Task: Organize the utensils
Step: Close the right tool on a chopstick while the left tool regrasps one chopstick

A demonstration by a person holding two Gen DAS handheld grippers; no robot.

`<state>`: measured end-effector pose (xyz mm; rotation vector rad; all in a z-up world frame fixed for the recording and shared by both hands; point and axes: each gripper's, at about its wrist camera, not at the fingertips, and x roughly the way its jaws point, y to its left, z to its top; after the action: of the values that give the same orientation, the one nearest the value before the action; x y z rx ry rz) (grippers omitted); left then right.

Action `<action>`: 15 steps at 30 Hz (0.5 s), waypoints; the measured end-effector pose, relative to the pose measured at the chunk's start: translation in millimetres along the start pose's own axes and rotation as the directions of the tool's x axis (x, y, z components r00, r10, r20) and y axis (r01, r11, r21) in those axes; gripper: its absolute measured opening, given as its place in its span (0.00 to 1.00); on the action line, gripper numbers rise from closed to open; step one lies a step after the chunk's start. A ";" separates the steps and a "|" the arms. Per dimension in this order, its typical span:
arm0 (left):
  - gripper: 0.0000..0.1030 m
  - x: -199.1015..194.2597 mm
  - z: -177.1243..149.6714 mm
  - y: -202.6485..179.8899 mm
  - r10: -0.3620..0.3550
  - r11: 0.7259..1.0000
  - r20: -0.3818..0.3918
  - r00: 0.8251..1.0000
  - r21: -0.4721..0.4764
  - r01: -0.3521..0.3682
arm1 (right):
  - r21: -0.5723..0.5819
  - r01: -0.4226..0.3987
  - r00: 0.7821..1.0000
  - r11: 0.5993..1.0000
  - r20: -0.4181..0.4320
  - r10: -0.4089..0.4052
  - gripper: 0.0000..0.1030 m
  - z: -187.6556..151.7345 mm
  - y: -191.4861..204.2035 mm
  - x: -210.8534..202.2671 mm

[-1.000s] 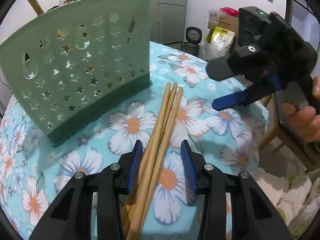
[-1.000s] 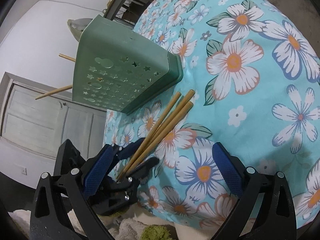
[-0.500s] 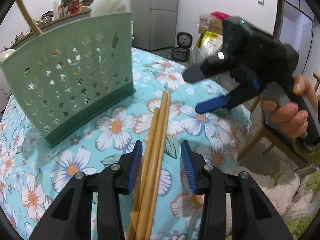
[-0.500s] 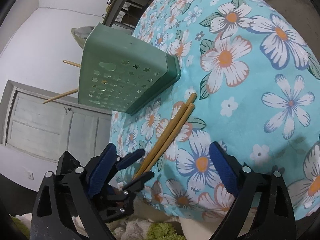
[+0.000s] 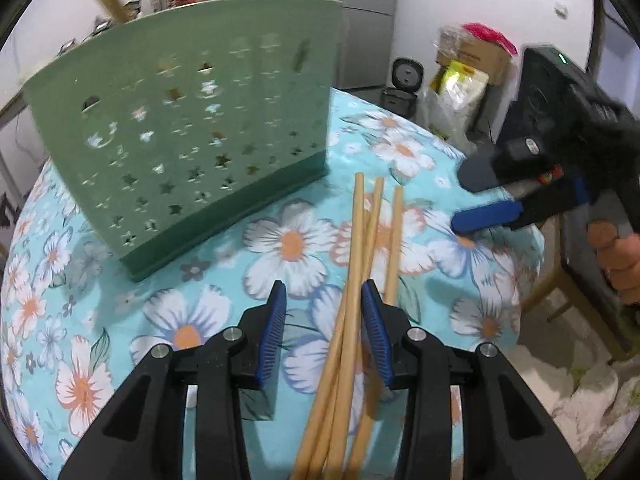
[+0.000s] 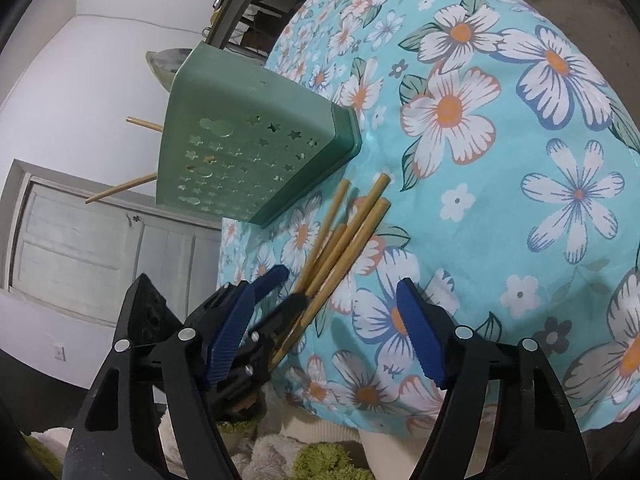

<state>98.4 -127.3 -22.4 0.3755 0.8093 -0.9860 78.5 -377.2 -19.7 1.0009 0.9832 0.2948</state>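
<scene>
The left tool (image 5: 323,326) stands partly spread around a loose bundle of four chopsticks (image 5: 362,248), no pad clearly pinching them, their far ends fanned on the tabletop (image 5: 472,248) ahead, probably for gathering. The right tool (image 6: 325,334), spread with nothing between its pads, has just been closing. One green holder (image 5: 192,120) stands beyond, two sticks already inside.

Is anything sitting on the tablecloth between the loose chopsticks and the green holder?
Nothing visible. The chopsticks lie between the left gripper's pads, tips fanned toward the green holder, with only bare flowered tablecloth in the gap. The right gripper hovers off to the other side, away from that path.
</scene>
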 end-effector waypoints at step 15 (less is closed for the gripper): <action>0.37 -2.5 13.3 32.7 0.051 0.994 -0.013 0.999 -0.097 -0.052 | 0.001 -0.001 1.000 1.000 -0.007 0.001 0.58 2.5 -0.1 10.4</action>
<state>131.2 -117.0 -14.0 0.3165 0.8500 -0.8937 86.3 -372.2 -25.2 1.0015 0.9893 0.2989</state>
